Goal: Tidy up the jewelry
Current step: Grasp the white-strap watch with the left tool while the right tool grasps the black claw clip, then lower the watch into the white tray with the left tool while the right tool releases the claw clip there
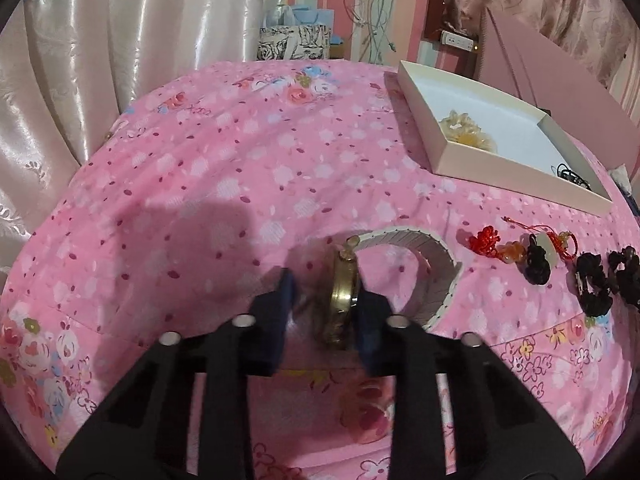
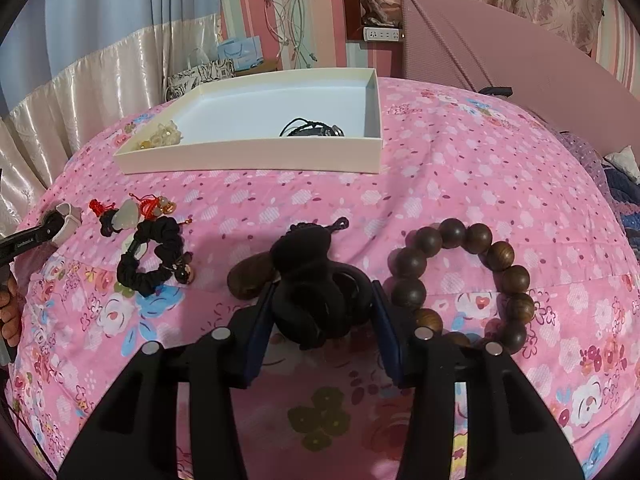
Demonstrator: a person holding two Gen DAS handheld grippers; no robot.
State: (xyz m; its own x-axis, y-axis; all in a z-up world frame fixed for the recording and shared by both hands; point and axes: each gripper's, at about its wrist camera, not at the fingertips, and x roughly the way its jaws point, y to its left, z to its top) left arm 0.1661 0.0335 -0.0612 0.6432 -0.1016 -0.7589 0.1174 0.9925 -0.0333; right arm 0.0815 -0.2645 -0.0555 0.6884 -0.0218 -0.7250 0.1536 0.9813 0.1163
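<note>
In the left wrist view a gold-cased watch [image 1: 342, 296] with a white strap [image 1: 424, 256] stands on edge on the pink floral sheet. My left gripper [image 1: 326, 296] straddles the case; the right pad [image 1: 370, 320] lies against it and the left pad stands a little apart, so the gripper is open. In the right wrist view my right gripper [image 2: 324, 304] is shut on a black scrunchie [image 2: 316, 280] that rests on the sheet. A white box [image 2: 248, 156] farther back holds a cream flower piece [image 2: 164, 136] and a black cord bracelet [image 2: 316, 130].
A brown wooden bead bracelet [image 2: 500, 256] lies just right of my right gripper. A second black scrunchie [image 2: 160, 252] and red knotted charms [image 2: 128, 210] lie to its left. A pink padded board [image 2: 500, 40] leans behind the bed; curtains hang at the left.
</note>
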